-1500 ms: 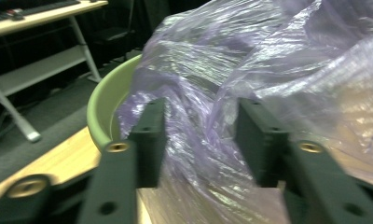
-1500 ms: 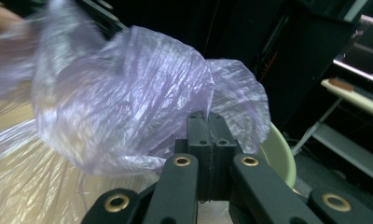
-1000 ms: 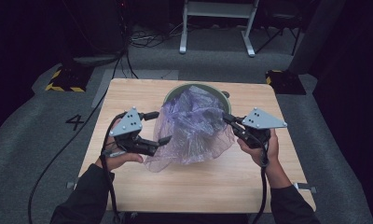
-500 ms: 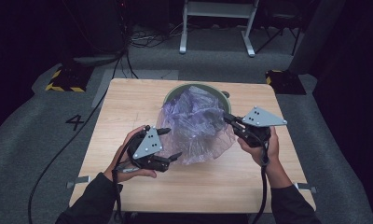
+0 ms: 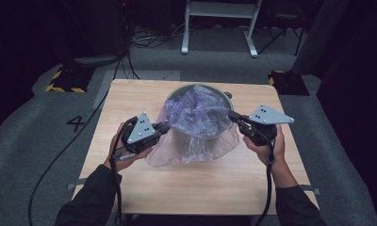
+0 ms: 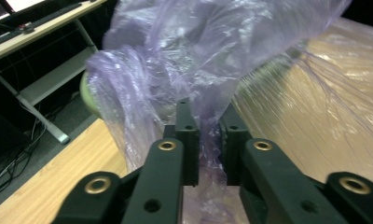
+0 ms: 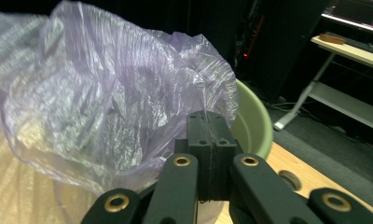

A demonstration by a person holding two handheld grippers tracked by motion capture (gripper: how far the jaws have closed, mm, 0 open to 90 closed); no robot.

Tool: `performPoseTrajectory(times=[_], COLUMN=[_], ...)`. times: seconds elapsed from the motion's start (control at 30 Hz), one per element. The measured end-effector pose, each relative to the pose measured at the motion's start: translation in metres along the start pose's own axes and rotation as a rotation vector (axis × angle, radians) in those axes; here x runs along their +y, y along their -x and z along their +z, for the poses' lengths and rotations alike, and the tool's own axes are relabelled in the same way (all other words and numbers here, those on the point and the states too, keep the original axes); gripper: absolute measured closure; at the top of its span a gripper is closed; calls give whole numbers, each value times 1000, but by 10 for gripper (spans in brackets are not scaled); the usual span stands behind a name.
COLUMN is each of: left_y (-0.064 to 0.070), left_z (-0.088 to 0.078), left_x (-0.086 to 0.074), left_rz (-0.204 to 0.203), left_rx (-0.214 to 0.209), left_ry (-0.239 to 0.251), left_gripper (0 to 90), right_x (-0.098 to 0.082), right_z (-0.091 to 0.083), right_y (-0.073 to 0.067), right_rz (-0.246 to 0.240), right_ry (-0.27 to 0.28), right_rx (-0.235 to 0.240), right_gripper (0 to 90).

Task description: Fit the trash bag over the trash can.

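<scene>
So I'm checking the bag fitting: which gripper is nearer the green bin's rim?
Right. The right gripper, jaws shut on the purple bag, sits at the green bin rim's right side. The left gripper pinches the bag lower, at the bin's left side.

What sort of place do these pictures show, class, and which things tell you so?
Probably a recording studio or lab: dark surroundings, cables across grey carpet, a hazard-striped floor base, and one wooden table beside a floor number.

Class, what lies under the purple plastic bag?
A green bin stands under the purple plastic bag; its rim shows behind. The bin's inside is covered.
</scene>
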State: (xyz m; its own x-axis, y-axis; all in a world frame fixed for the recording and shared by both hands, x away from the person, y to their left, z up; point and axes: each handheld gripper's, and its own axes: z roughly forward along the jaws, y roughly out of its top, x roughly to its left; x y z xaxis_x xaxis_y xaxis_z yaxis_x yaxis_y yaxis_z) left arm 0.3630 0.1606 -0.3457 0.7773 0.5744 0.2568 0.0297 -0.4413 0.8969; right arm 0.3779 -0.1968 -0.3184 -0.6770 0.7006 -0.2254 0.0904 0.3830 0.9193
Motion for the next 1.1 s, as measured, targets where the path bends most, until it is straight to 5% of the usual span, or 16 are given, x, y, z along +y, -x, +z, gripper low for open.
performPoseTrajectory(times=[0.3,0.7,0.87,0.97,1.1], left_y=[-23,-52,-64,-65,-59], left_z=[7,32,32,24,2], left_x=[12,7,-2,-7,-8], left_rz=[-58,-122,-201,-241,-236], left_rx=[-16,34,66,16,-11], left_ry=[30,-37,-54,-30,36], left_gripper=[834,746,566,383,279], right_x=[-5,-22,-28,-31,-33], right_z=[9,24,29,30,29], right_y=[14,40,47,49,48], right_rz=[42,146,178,183,180], right_ry=[-39,-104,-119,-128,-131], right_rx=[-29,-48,-48,-52,-47], right_gripper=[900,900,900,900,900])
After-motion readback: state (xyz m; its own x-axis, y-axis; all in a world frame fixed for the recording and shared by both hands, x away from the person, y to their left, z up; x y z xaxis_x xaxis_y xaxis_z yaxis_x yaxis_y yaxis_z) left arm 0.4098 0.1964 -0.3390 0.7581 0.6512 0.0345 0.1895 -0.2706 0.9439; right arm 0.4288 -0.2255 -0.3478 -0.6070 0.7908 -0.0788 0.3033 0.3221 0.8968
